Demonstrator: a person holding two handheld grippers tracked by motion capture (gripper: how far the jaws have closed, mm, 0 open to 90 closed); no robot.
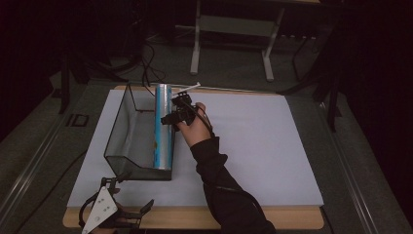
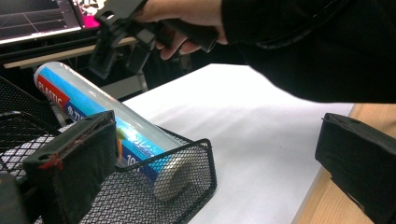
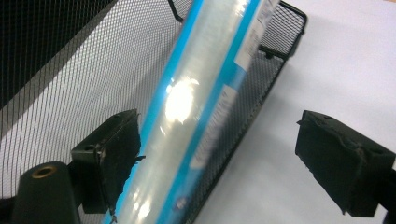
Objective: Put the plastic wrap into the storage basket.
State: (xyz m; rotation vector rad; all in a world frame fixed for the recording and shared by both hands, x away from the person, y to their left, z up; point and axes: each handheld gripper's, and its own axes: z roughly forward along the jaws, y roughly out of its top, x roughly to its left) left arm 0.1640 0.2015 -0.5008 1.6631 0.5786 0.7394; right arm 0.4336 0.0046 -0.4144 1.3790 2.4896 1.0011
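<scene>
The left gripper [image 1: 127, 213] rests wide open at the near table edge. The right gripper [image 3: 219, 158], jaws spread, straddles the blue-labelled roll of clear plastic film [image 1: 163, 127] lying along the black wire-mesh tray's [image 1: 127, 146] low right rim. If closed carelessly, one jaw might catch the mesh and tip the tray.

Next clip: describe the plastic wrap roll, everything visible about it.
The plastic wrap roll is a long glossy cylinder in a blue and white printed sleeve, with a red "PLASTIC" label and a grey end cap. It lies along the low front wall inside the black mesh tray. The right gripper hovers open above it, jaws either side, not visibly touching.
</scene>
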